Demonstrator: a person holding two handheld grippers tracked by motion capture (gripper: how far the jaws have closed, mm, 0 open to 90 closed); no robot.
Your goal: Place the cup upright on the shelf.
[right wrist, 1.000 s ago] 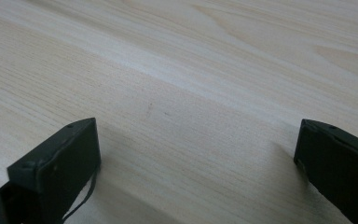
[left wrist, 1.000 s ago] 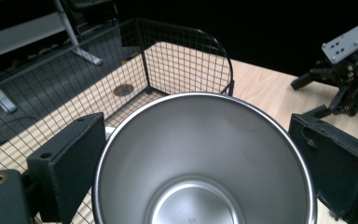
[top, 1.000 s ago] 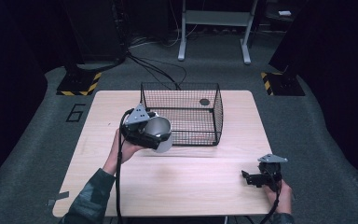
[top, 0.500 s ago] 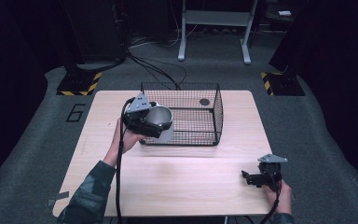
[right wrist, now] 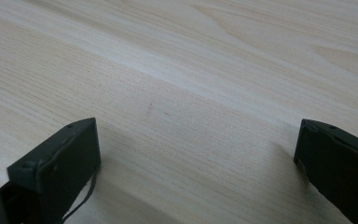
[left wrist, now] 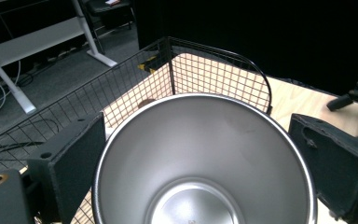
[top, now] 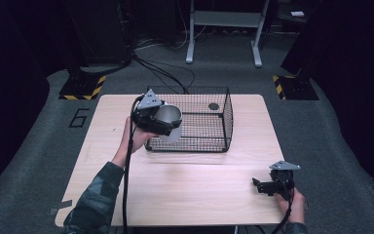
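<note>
Steel cup (left wrist: 205,163) pinched in the left gripper (top: 157,118) at the wire basket's (top: 226,114) left end

The cup is plain brushed metal, round, with a thin bright rim and a dull grey inside narrowing to a flat bottom; its mouth faces the gripper's camera, one black jaw pressed on each side; it hangs above the basket's near-left corner; the right gripper (top: 265,186) sits low over the wooden table (top: 199,195) near its front right corner, jaws spread wide with nothing between; a small dark disc (top: 214,106) lies inside the basket.
</note>
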